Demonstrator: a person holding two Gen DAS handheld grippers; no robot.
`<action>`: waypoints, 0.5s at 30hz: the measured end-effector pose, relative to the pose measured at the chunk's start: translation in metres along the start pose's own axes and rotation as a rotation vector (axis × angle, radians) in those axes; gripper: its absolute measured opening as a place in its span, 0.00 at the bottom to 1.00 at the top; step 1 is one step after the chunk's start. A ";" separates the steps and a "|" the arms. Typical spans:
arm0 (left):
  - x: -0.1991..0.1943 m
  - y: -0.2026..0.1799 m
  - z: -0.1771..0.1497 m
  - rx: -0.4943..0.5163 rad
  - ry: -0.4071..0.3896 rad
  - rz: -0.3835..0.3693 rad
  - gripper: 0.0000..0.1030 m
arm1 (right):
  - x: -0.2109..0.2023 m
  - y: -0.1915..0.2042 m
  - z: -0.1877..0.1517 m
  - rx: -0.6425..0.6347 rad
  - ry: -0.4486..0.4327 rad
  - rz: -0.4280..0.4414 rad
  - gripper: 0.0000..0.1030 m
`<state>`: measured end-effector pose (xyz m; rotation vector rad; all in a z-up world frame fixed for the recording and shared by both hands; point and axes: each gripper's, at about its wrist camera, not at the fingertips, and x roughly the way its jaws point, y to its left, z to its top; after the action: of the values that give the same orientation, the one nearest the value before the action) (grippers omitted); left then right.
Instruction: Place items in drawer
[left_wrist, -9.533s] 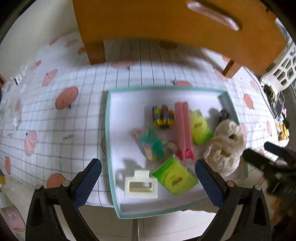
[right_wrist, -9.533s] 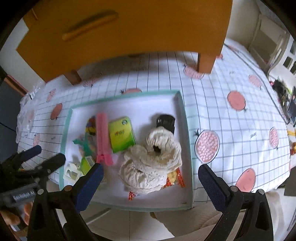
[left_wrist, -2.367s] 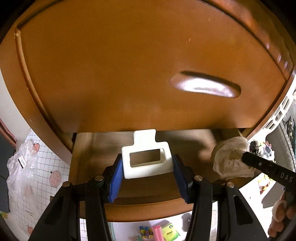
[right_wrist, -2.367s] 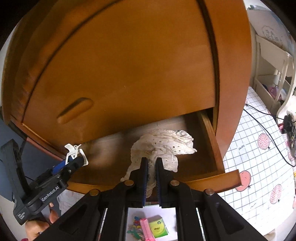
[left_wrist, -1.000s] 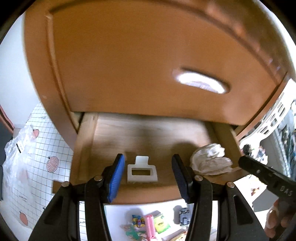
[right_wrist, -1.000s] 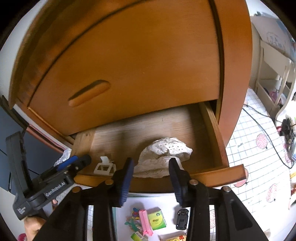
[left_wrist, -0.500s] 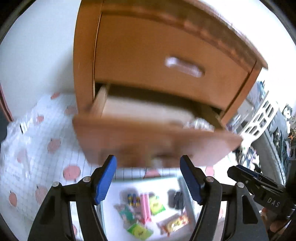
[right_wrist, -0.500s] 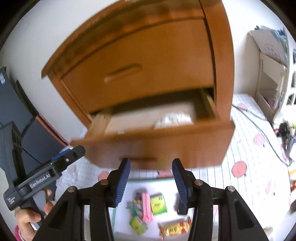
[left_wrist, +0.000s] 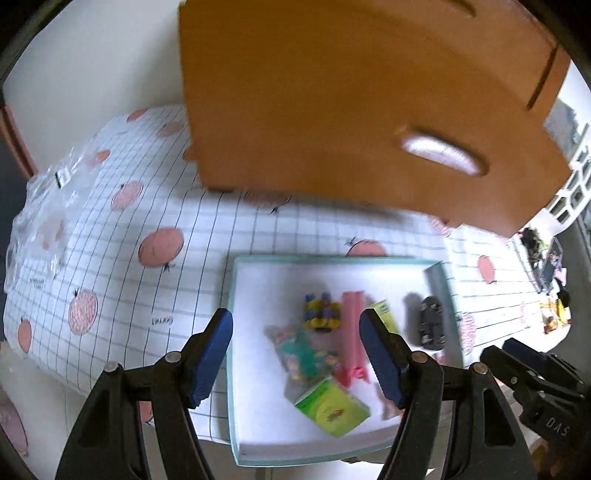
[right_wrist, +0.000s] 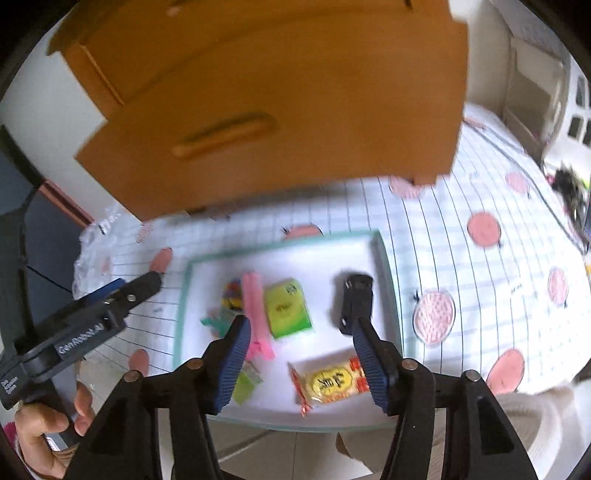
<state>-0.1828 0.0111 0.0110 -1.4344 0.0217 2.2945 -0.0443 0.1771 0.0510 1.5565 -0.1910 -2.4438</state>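
Observation:
A teal-rimmed white tray (left_wrist: 332, 257) (right_wrist: 387, 273) lies on the table below the wooden drawer front (left_wrist: 439, 157) (right_wrist: 225, 134); the drawer's inside is hidden. In the tray are a pink clip (left_wrist: 352, 332) (right_wrist: 255, 306), a green packet (right_wrist: 290, 308), a black clip (left_wrist: 430, 326) (right_wrist: 354, 295), a colourful toy (left_wrist: 321, 315), a green box (left_wrist: 332, 406) and a yellow snack packet (right_wrist: 332, 380). My left gripper (left_wrist: 295, 332) hangs open over the tray's left half, empty. My right gripper (right_wrist: 301, 332) hovers above the tray's front with its jaws opening, nothing between them.
The table wears a white grid cloth with pink spots (left_wrist: 147, 258) (right_wrist: 480, 295). A crumpled clear plastic bag (left_wrist: 40, 206) lies at the far left. A white shelf unit (right_wrist: 535, 85) stands at the right. A hand (right_wrist: 48, 424) holds the left gripper's handle.
Both grippers have come down and back from the open drawer to above the tray. The white clip and the white cloth stayed in the drawer. Both pairs of jaws stand wider.

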 end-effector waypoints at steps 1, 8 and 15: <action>0.005 0.003 -0.004 0.003 0.010 0.010 0.71 | 0.005 -0.004 -0.004 0.010 0.013 -0.009 0.61; 0.031 0.011 -0.025 0.021 0.068 0.054 0.76 | 0.027 -0.015 -0.015 0.025 0.078 -0.052 0.69; 0.042 0.017 -0.035 0.042 0.062 0.078 0.93 | 0.033 -0.021 -0.016 0.047 0.092 -0.057 0.91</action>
<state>-0.1743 0.0023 -0.0451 -1.5077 0.1459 2.2960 -0.0461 0.1883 0.0107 1.7131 -0.1912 -2.4200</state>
